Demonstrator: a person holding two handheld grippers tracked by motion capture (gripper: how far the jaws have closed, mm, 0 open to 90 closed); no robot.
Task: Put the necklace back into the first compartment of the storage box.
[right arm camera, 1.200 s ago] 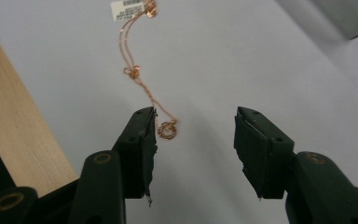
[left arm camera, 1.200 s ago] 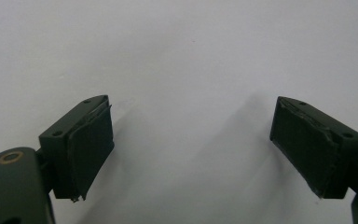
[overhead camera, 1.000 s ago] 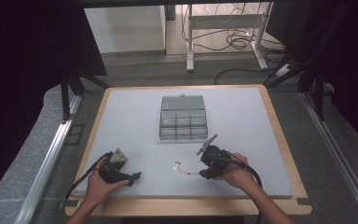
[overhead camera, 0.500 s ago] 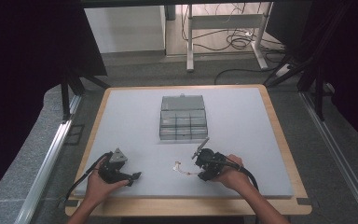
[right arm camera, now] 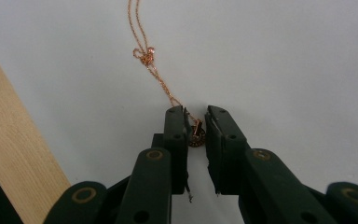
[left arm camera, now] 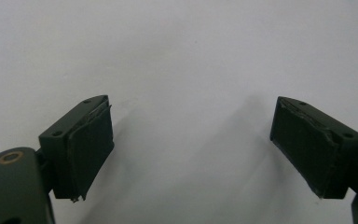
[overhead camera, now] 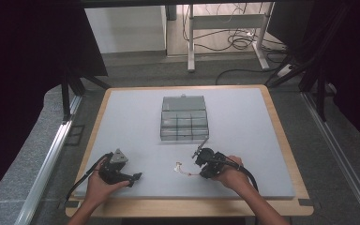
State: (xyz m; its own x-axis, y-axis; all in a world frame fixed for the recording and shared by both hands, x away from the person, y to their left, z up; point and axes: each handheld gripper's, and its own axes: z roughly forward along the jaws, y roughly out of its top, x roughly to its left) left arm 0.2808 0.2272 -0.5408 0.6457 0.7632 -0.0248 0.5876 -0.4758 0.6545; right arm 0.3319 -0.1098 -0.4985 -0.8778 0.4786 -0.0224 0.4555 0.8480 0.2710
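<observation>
The right gripper [right arm camera: 196,122] has its two black jaws almost closed around a small round pendant [right arm camera: 197,135], which stands on edge between them. A thin copper-coloured chain [right arm camera: 150,59] runs from the pendant away over the pale grey mat [right arm camera: 284,60]. A wooden edge [right arm camera: 14,140] crosses the left side.
</observation>
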